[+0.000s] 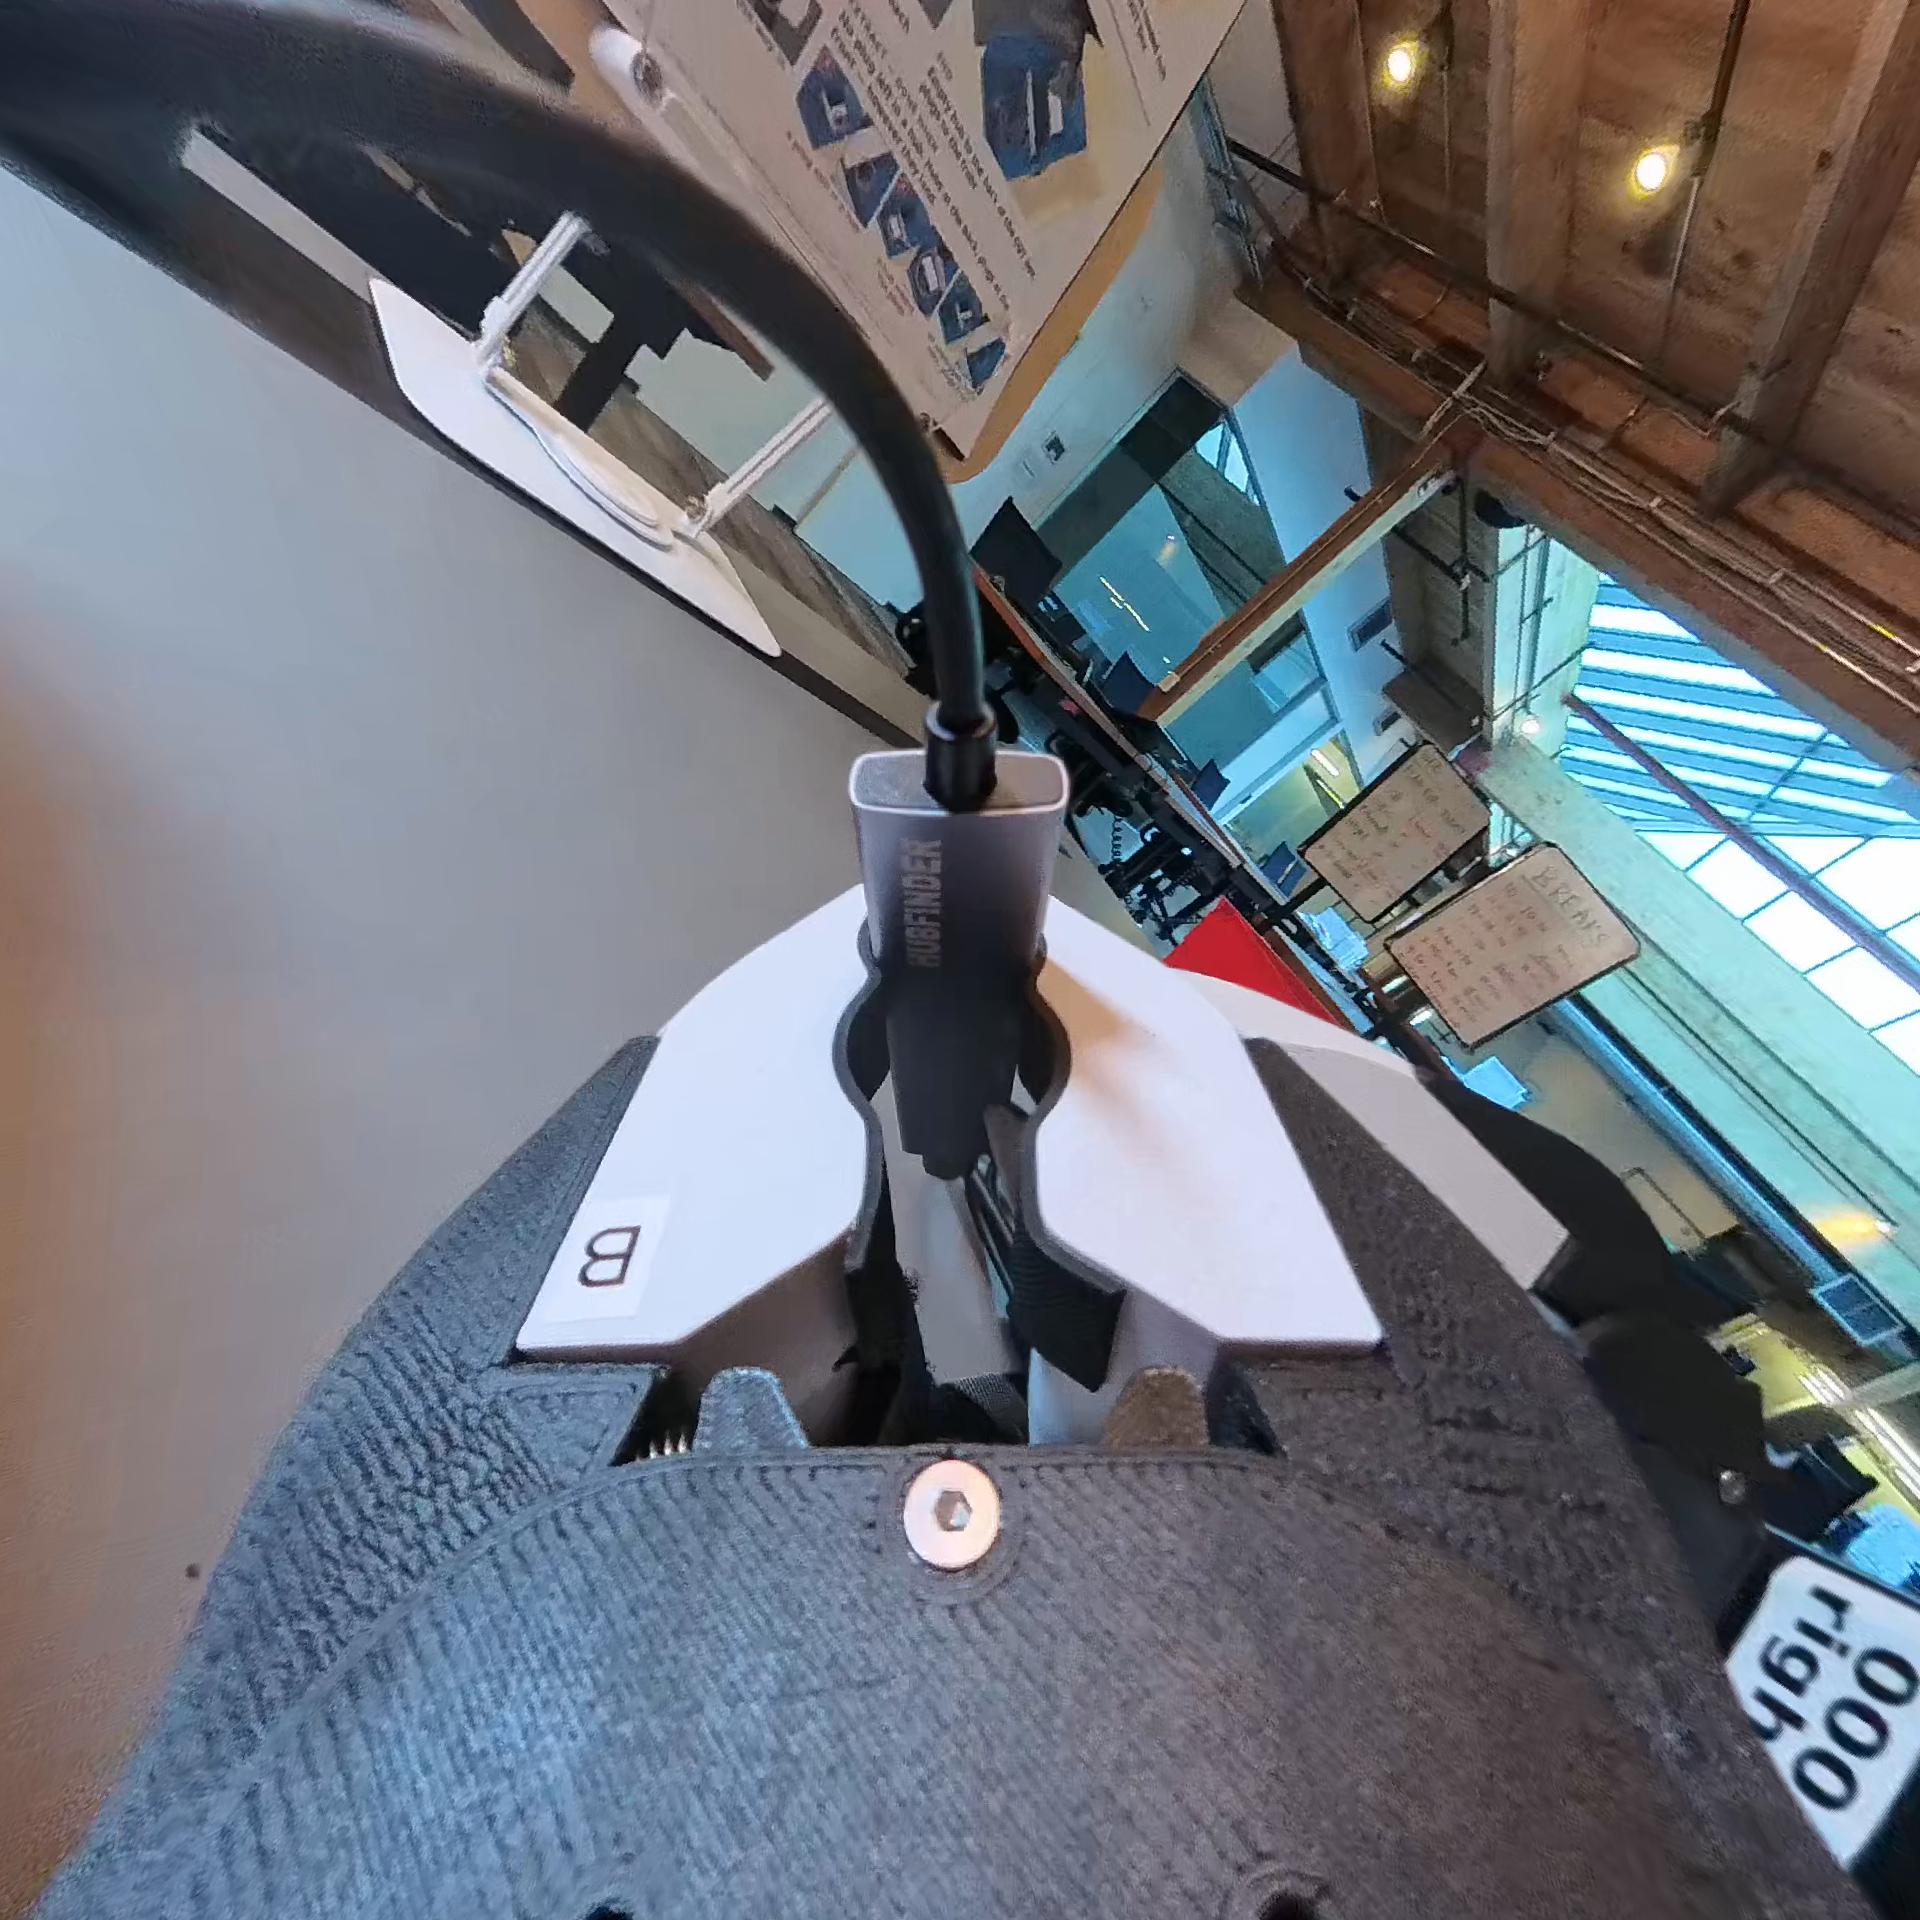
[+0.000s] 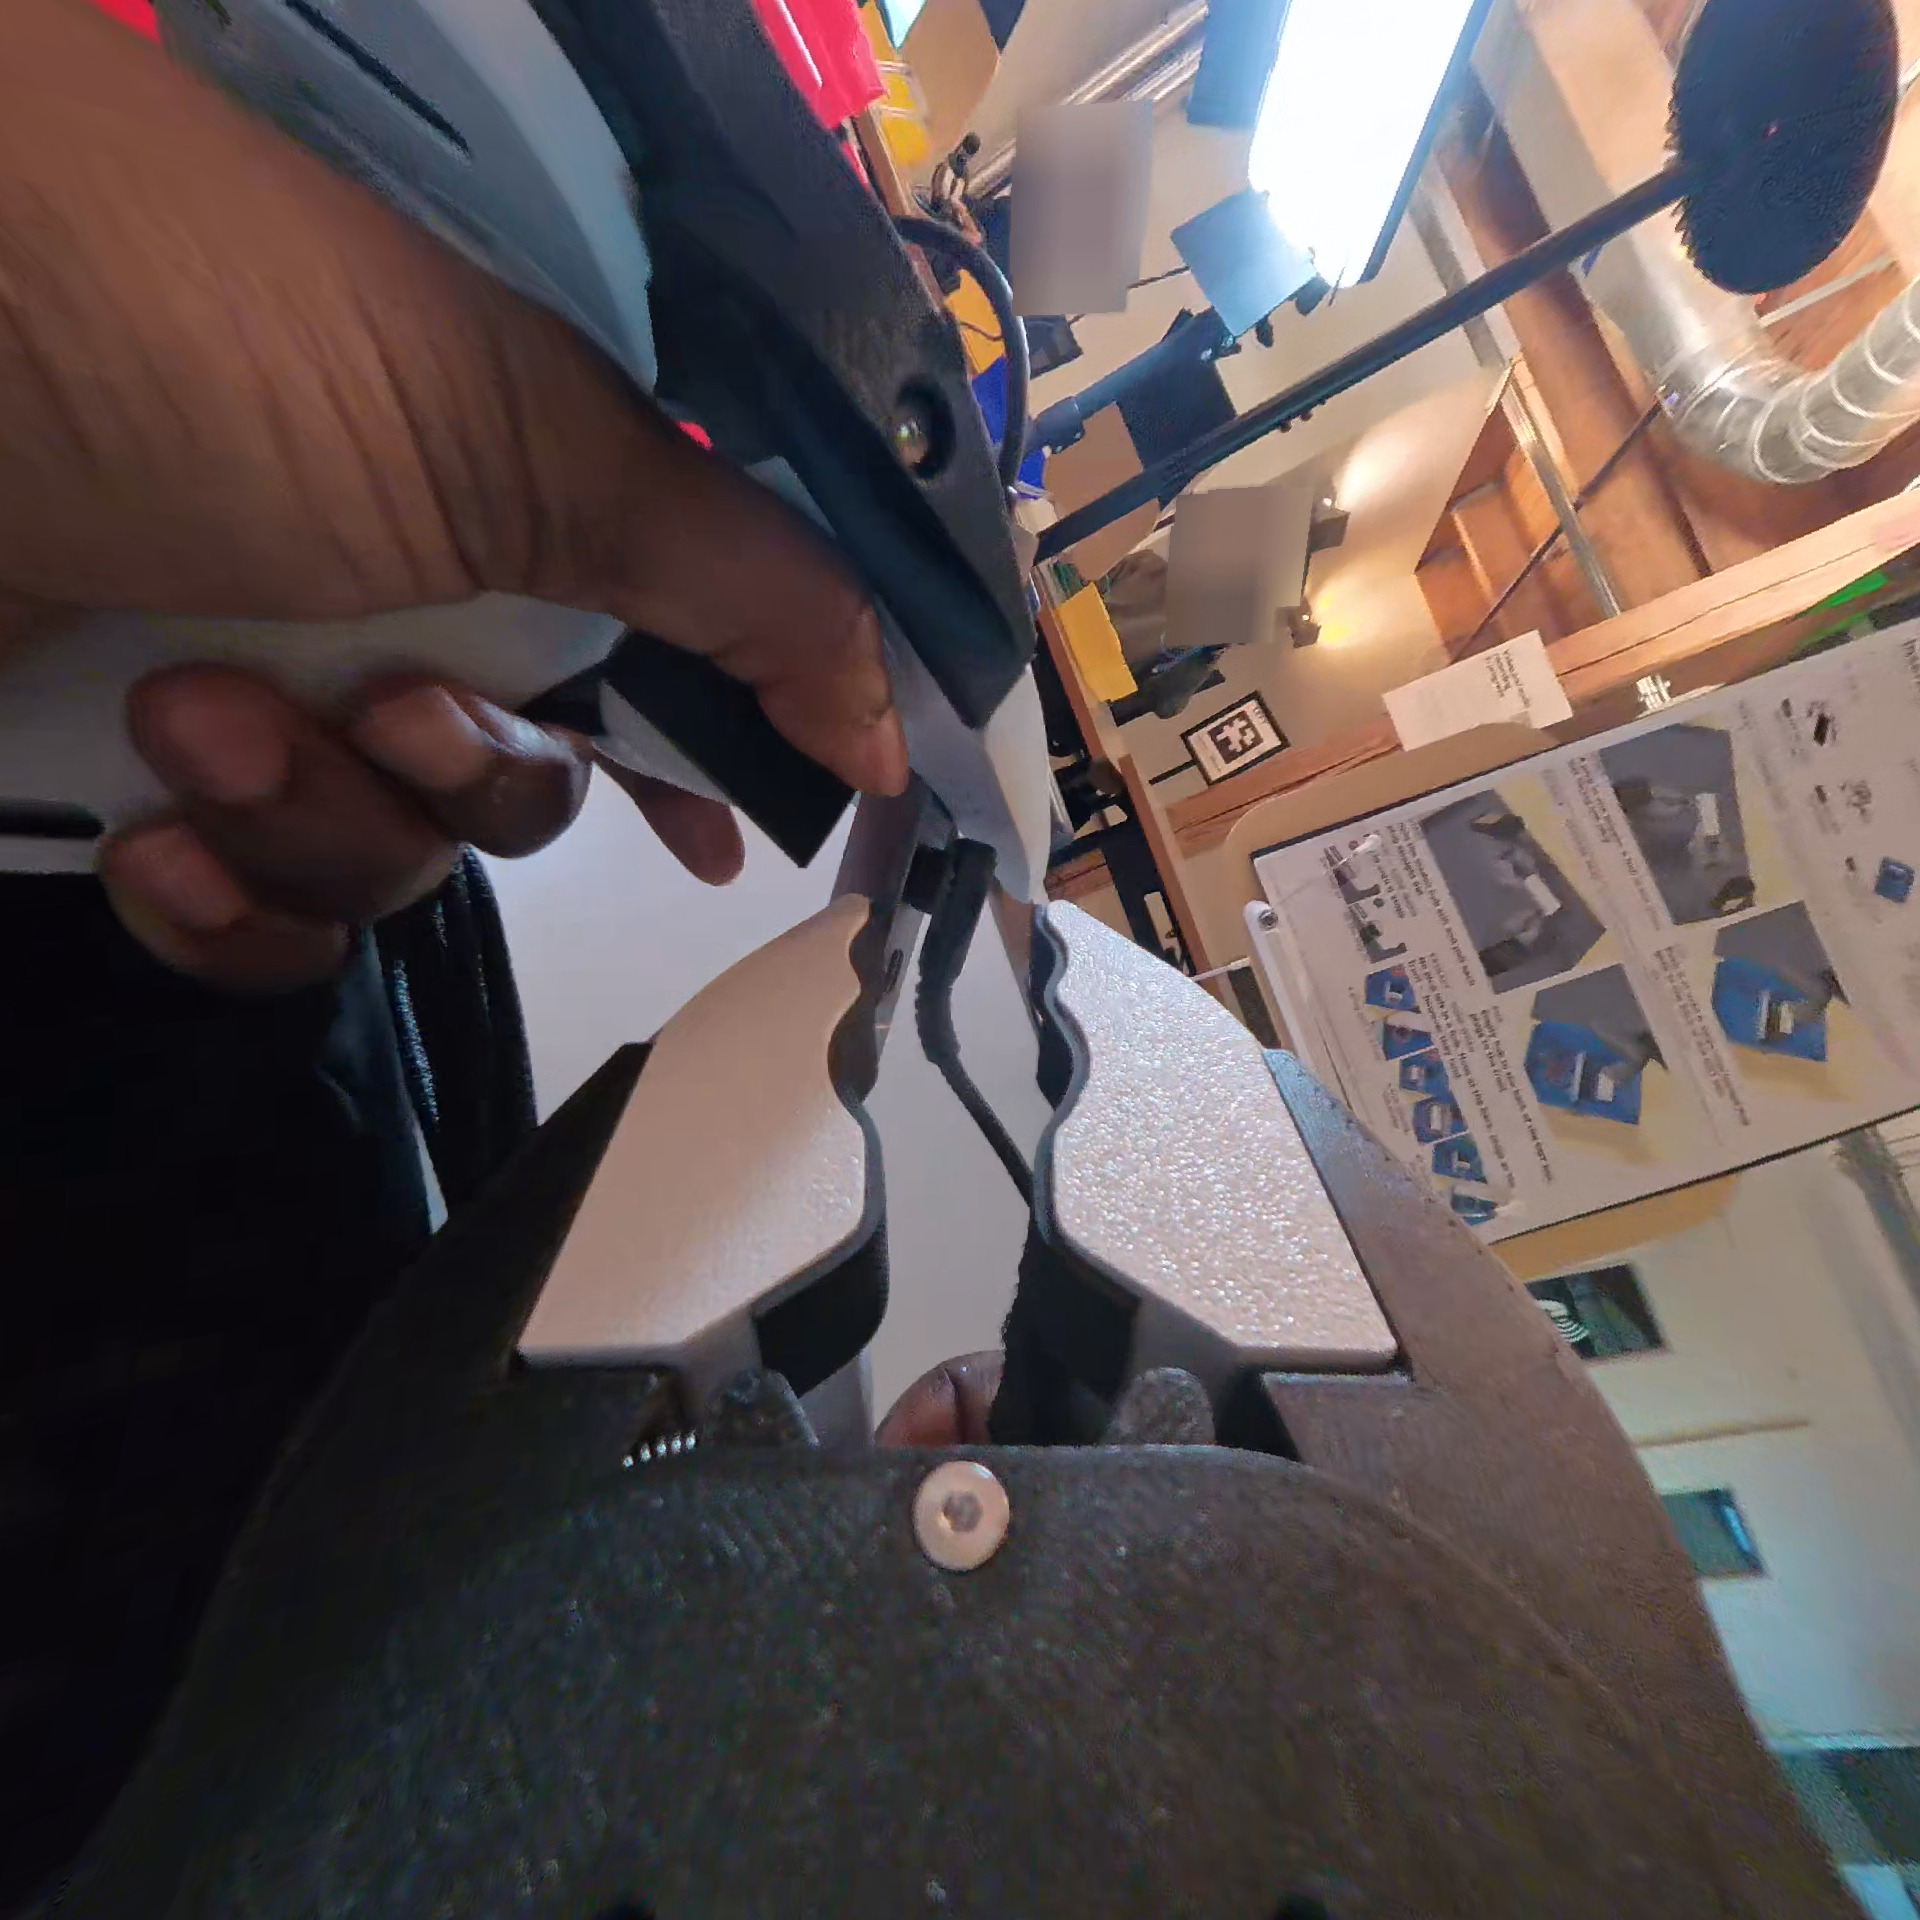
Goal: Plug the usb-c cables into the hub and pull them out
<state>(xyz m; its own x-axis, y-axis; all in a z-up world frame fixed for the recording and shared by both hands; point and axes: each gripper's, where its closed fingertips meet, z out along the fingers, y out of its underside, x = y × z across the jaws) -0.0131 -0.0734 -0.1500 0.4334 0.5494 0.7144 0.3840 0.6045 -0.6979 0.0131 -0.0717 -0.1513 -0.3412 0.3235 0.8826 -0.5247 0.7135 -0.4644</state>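
Left tool [image 1: 951, 1023] clenched on the hub [image 1: 951, 935]. Right tool [image 2: 951, 997] released, fingers either side of a cable [image 2: 961, 1081] plugged into the hub.

The hub [image 1: 951, 961] is a slim grey metal bar, clamped between the left jaws and sticking out past their tips. A thick black lead [image 1: 831, 343] leaves its far end and arcs away. In the right wrist view, the hub's edge [image 2: 883, 914] shows beyond the parted right jaws, and a thin black usb-c cable [image 2: 951, 997] with its plug runs through the gap between them.
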